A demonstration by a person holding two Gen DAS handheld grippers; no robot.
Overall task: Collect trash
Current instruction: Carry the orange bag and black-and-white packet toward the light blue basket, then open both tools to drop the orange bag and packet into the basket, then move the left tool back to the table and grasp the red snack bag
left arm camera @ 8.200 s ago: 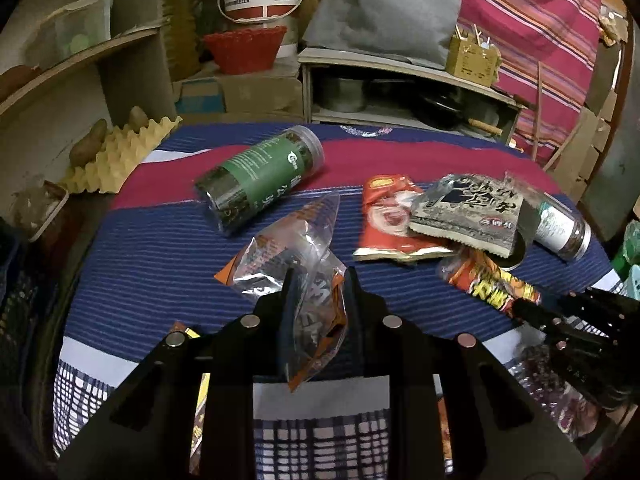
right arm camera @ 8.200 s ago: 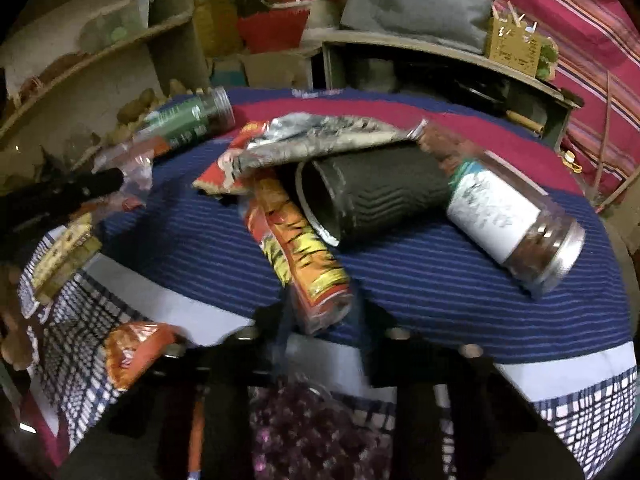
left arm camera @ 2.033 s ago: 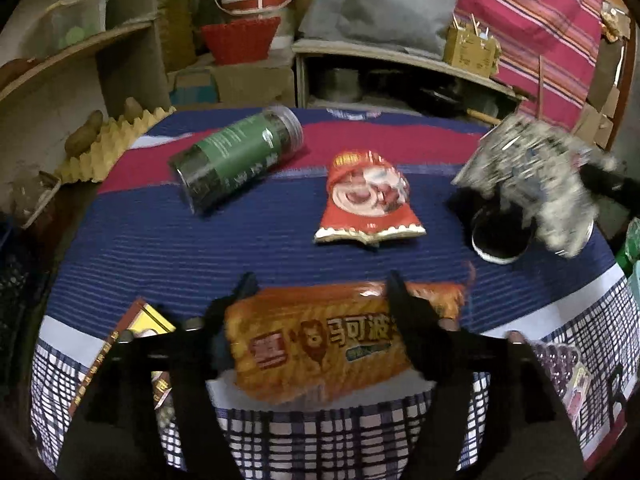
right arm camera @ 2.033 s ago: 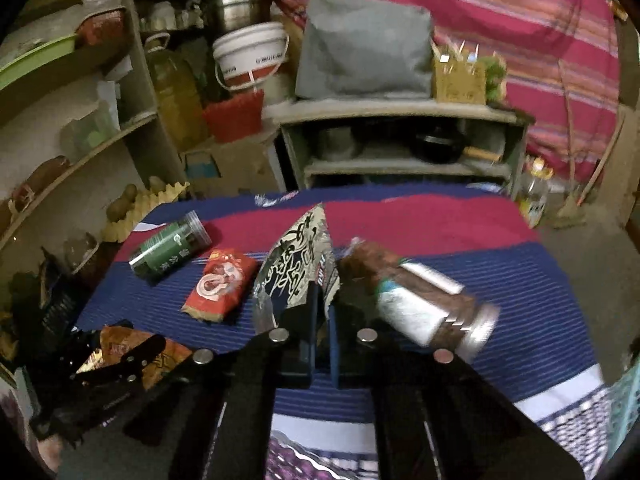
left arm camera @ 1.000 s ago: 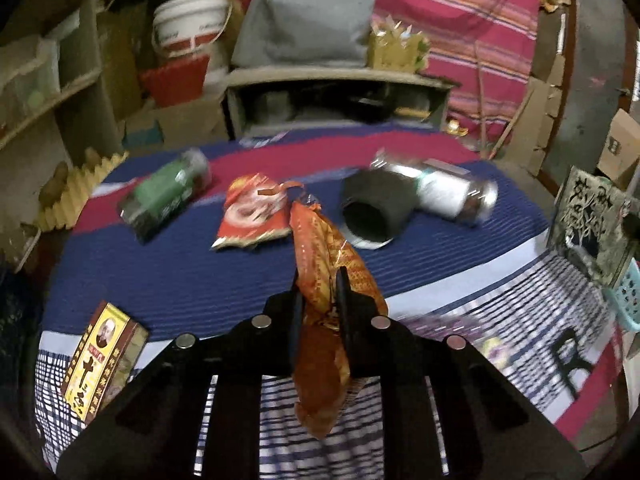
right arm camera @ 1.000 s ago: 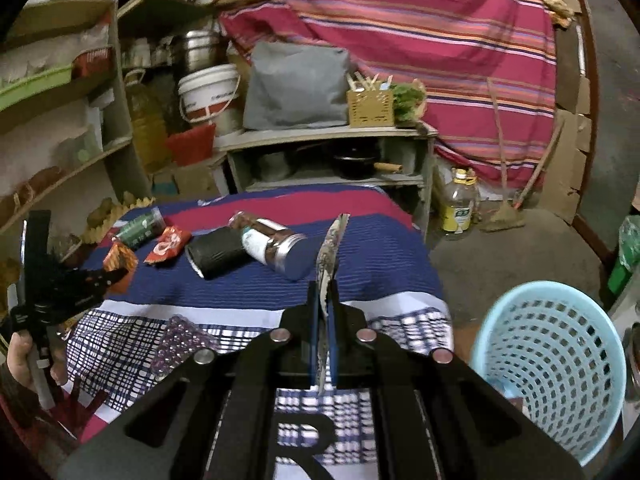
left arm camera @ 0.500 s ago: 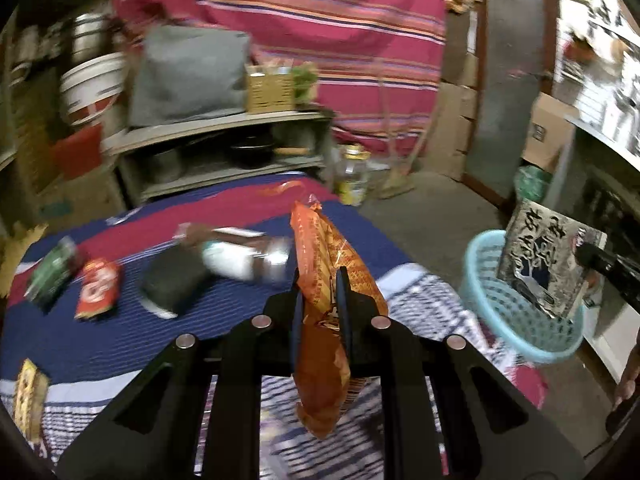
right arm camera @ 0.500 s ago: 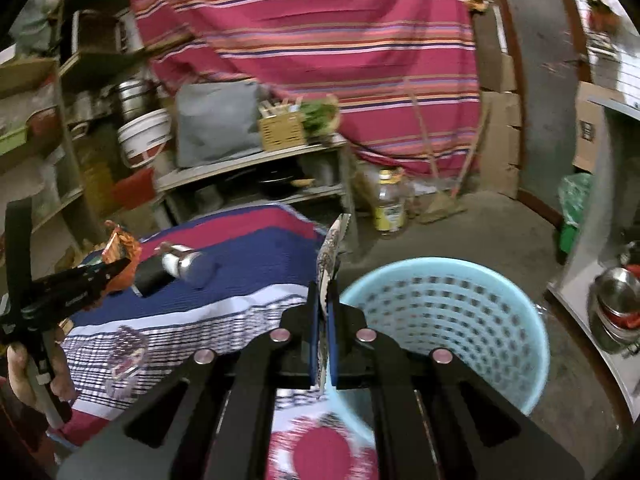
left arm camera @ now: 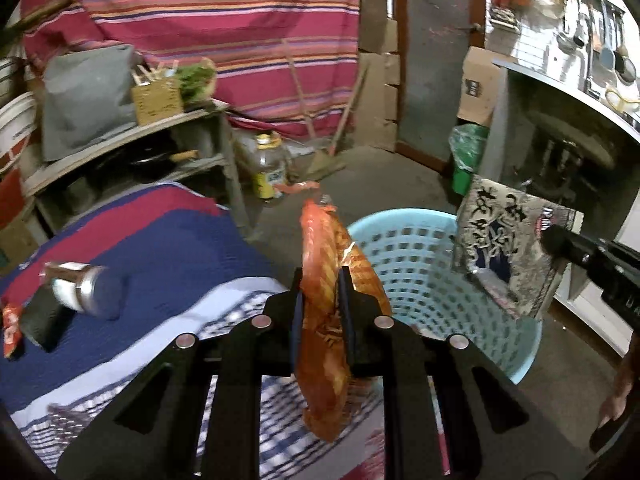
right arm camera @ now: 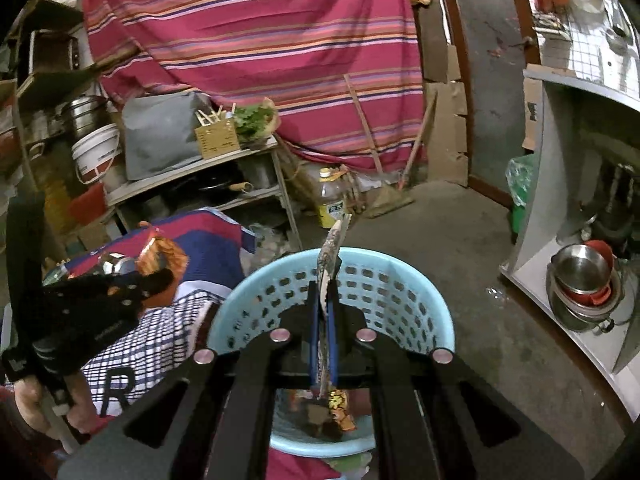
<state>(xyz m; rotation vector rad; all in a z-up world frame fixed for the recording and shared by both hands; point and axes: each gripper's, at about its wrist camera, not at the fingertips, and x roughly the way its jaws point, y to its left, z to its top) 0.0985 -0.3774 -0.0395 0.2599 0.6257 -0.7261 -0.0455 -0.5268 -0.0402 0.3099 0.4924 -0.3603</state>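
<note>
Orange and crinkled, the snack packet stands on edge between the fingers of the left gripper; the jaws are easing apart, though the pads still look to be touching the foil, which the blur makes hard to confirm. To that gripper's left lies the striped blue-and-red cloth with a steel-capped jar on its side. Just ahead and to the right of the fingers stands the pale blue basket, on the floor beside the cloth's edge. Further right, the right gripper is pinched tight on a silver-and-black wrapper, holding it upright over the basket's mouth. From the right wrist view, the wrapper shows edge-on above the basket's rim, and printed wrappers already lie at the bottom. A hand holds the left gripper's handle at that view's lower left.
</note>
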